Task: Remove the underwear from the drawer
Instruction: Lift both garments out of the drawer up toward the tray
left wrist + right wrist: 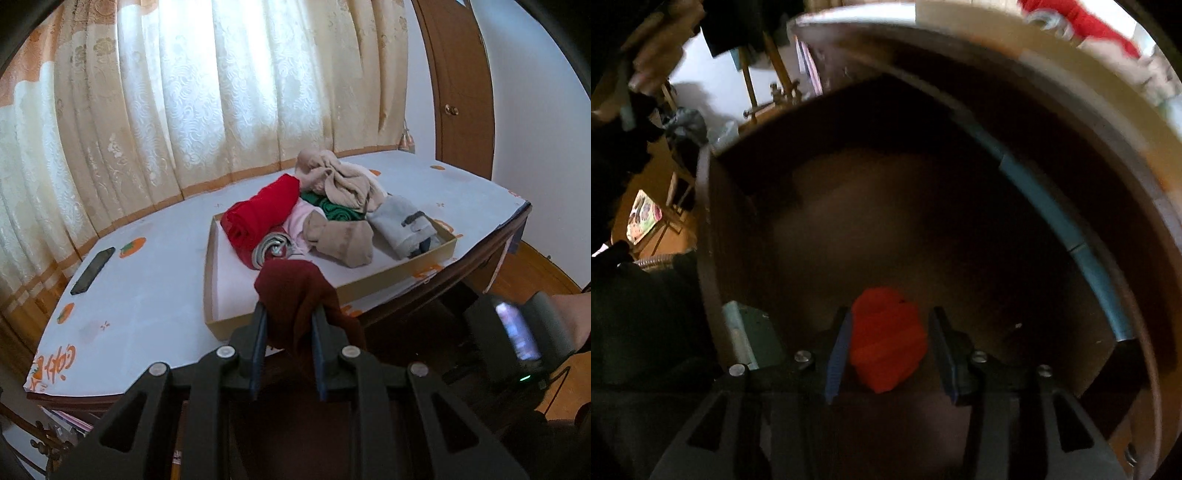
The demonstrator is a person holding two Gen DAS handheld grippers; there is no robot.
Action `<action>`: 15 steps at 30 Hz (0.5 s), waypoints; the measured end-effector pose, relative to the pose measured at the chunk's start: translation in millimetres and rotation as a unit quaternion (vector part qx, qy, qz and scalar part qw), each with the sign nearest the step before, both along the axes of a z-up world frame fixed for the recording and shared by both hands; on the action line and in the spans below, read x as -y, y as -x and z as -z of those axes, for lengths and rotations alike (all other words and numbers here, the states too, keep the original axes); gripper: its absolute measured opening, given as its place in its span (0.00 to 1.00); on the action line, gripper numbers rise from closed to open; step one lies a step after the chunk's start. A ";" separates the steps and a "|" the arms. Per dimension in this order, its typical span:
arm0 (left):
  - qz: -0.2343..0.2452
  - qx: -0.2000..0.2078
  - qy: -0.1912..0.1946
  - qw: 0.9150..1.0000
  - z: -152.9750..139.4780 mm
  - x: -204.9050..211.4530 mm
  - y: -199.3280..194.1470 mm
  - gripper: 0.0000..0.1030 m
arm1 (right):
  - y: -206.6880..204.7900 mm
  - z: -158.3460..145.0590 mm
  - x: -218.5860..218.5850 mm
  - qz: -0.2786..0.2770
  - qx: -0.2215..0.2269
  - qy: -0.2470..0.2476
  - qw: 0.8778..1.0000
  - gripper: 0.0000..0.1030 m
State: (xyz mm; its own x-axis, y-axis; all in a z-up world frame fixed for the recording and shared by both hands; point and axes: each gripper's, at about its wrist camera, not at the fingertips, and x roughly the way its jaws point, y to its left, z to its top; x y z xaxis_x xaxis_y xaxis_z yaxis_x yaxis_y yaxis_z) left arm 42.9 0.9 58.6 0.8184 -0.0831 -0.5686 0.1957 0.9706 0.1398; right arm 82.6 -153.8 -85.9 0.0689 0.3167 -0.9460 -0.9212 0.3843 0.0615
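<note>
The left gripper [288, 317] was clamped on a maroon garment [295, 295], pinched near its middle so the loose ends drooped over both pads – a hold suited to carrying soft cloth clear of the drawer, probably toward the tray [214, 295] just beyond it. That tray, a shallow tan cardboard box with low walls, sat on the table [147, 288], whose cover was pale and printed with small orange fruit. The pile in it looked like garments already taken out: a red roll [258, 221] at the left, something pink and striped beside it, green cloth [332, 210] in the middle, beige knits [340, 177] heaped at the far side, a grey piece [402, 225] at the right. All were limp, matte fabrics, rolled or bunched rather than folded flat. A dark phone [92, 271] lay far left on the table, well apart from the tray.

The right gripper [886, 350] pointed steeply down into the open drawer [923, 221], a dark wooden box with smooth brown walls and a blue strip along its right rim. Its jaws stood apart, with an orange-red bundle [886, 339] between them – ribbed and crumpled, lying at the near end of the drawer floor. The left pad seemed close against the cloth while the right stood clear, so I judged it placed for a grasp, not yet holding. The view was blurred.
</note>
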 end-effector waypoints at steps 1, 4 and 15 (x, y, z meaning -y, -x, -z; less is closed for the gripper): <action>0.002 0.000 -0.001 1.000 -0.2 0.7 0.8 0.19 | -2.9 4.8 -2.9 0.001 -0.001 0.006 1.000 0.44; 0.003 0.000 -0.003 1.000 -0.7 1.3 2.5 0.19 | -9.4 22.9 -11.0 0.000 -0.020 0.029 0.999 0.44; 0.002 -0.002 0.000 1.000 0.7 -0.8 2.0 0.19 | 10.3 11.7 -6.0 -0.005 0.034 0.014 0.999 0.13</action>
State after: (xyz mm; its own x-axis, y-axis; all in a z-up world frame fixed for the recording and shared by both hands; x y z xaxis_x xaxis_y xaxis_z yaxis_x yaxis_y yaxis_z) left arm 40.9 1.6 57.9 0.8159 -0.0866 -0.5716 0.2009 0.9696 0.1399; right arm 72.3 -147.8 -97.5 0.1296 0.2908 -0.9480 -0.9268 0.3755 -0.0115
